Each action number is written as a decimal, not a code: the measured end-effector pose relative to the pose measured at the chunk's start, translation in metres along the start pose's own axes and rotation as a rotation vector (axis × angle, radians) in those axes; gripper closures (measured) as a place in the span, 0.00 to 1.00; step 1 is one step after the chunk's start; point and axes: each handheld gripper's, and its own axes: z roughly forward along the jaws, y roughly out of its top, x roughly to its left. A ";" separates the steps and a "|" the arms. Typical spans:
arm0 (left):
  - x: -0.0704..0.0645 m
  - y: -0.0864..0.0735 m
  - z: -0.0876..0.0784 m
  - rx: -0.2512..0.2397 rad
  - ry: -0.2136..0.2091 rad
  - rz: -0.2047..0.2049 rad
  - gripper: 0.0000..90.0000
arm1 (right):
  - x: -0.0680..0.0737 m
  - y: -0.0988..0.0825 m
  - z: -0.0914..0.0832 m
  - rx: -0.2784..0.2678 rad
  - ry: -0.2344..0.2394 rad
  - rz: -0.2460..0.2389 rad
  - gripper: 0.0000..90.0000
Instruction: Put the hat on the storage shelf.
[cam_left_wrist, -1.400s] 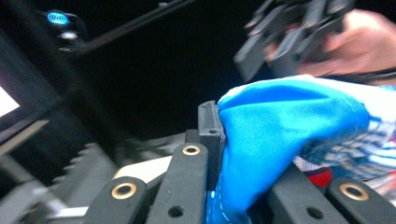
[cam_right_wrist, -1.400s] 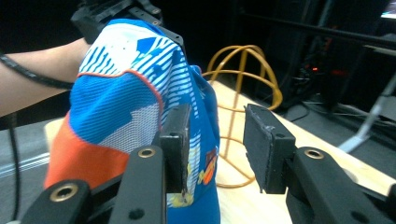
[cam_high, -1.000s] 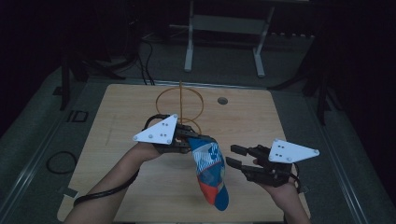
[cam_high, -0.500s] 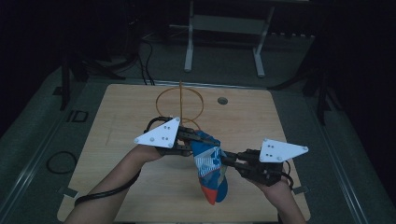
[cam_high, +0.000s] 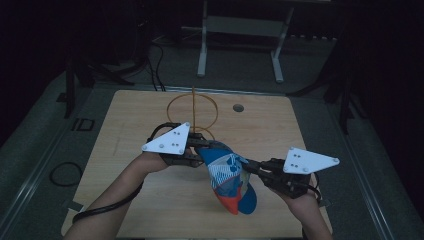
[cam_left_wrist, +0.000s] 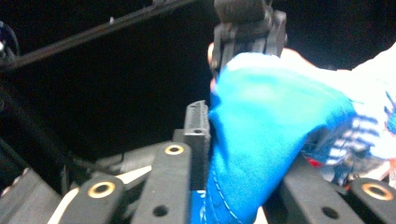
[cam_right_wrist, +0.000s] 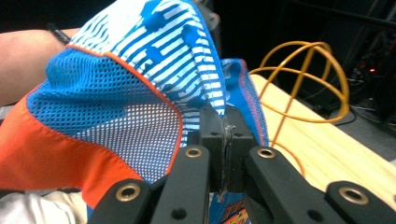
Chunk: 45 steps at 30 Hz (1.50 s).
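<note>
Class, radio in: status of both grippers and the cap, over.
Right gripper clamped on blue, white and orange mesh cap. Left gripper just easing open, cap between jaws. Yellow wire stand behind, clear.

- Table (cam_high: 150, 125): light wood top, rounded corners, a small round grey hole (cam_high: 238, 107) near its far edge.
- Floor (cam_high: 45, 150): grey, dim, darker toward the edges of the high view.
- Stand (cam_high: 240, 30): pale metal frame with two legs, on the floor beyond the table.
- Cables (cam_high: 155, 55): dark, loose on the floor behind the table's far left corner.
- Cable loop (cam_high: 63, 173): black, lying on the floor left of the table.
- Light: low; the room's far side is nearly black.
</note>
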 end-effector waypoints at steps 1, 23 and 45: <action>-0.001 0.000 0.000 0.015 0.001 -0.010 0.80 | -0.002 0.000 -0.003 -0.010 -0.004 0.008 0.99; -0.004 -0.003 -0.024 0.142 0.134 -0.110 0.52 | -0.016 0.004 -0.036 -0.072 -0.094 0.039 0.99; -0.037 -0.075 -0.087 0.200 0.482 -0.366 0.02 | -0.046 0.042 -0.014 -0.097 -0.153 0.031 0.99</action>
